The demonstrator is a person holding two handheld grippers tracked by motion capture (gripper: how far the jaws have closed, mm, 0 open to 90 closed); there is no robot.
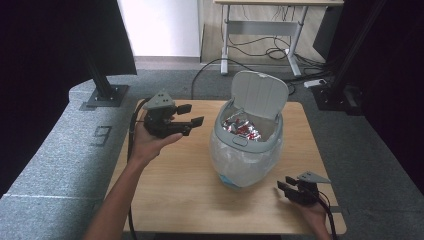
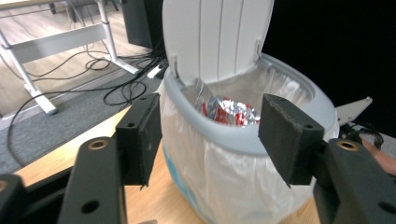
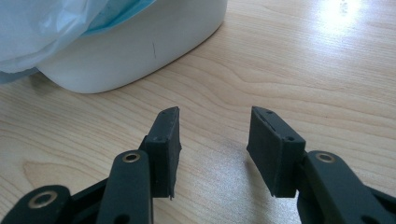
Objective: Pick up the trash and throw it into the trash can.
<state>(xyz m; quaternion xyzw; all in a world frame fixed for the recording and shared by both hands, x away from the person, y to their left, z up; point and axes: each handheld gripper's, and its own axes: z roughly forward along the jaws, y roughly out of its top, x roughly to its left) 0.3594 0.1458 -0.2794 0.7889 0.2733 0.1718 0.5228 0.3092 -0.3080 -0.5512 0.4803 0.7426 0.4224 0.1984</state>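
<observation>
A small white bin point(image 1: 245, 155) with a clear bag liner stands in the middle of the wooden table point(image 1: 175, 195). Its grey lid point(image 1: 261, 94) is tipped up at the back. Crumpled silver and red wrappers point(image 1: 240, 126) lie inside. My left gripper point(image 1: 192, 116) hovers to the bin's left, jaws open and empty, pointing at it. In the left gripper view the bin point(image 2: 243, 172), lid point(image 2: 215, 37) and wrappers point(image 2: 228, 112) sit just beyond the left gripper point(image 2: 212, 123). My right gripper point(image 1: 283, 188) rests low at the front right, open and empty. The right gripper point(image 3: 215, 135) faces the bin's base point(image 3: 140, 51).
Black stand posts point(image 1: 102, 80) rise at the back left and back right of the table. A desk frame point(image 1: 260, 30) with loose cables and a power strip point(image 1: 315, 83) stands on the floor behind. Grey padding point(image 1: 60, 150) marked with a 9 borders the table's left.
</observation>
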